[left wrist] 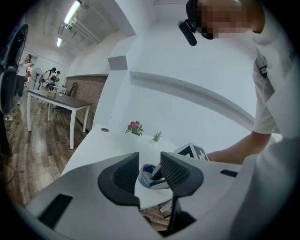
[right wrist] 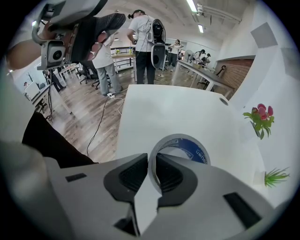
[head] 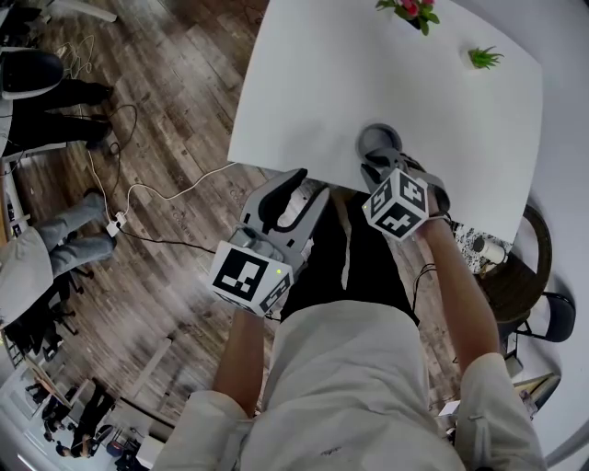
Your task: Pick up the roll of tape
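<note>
The roll of tape (head: 377,140), grey with a blue printed core (right wrist: 187,145), is at the near edge of the white table (head: 368,64). My right gripper (head: 382,167) points steeply down and is shut on the roll's wall (right wrist: 152,171), one jaw inside the ring and one outside. The roll looks tilted in the grip; whether it is off the table I cannot tell. My left gripper (head: 299,189) is open and holds nothing, just short of the table edge. The left gripper view shows the roll (left wrist: 147,174) between its jaws (left wrist: 149,161), farther off.
Pink flowers (head: 409,9) and a small green plant (head: 483,57) stand at the table's far side. A cable (head: 138,193) runs over the wooden floor at the left, where people stand (head: 46,248). A dark chair (head: 538,276) is at the right.
</note>
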`<control>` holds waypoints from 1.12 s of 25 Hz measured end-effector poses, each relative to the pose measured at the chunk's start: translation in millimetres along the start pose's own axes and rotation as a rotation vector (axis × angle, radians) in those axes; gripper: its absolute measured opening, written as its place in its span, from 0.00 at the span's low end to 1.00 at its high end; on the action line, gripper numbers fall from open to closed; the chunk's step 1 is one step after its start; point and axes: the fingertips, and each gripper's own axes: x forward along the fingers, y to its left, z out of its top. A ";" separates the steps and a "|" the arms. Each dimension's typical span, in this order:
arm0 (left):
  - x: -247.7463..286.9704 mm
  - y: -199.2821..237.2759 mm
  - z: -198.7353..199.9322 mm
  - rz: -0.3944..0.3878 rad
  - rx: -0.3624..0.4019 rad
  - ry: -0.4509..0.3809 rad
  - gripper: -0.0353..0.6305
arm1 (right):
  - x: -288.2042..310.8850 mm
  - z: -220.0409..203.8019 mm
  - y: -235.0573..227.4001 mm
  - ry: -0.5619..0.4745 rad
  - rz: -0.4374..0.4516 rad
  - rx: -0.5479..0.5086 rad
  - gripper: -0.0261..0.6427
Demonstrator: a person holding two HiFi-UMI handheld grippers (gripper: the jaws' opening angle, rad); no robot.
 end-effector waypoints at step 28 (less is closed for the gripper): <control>-7.6 -7.4 23.9 -0.065 0.063 -0.027 0.28 | -36.9 -0.8 2.8 -0.005 -0.081 0.073 0.11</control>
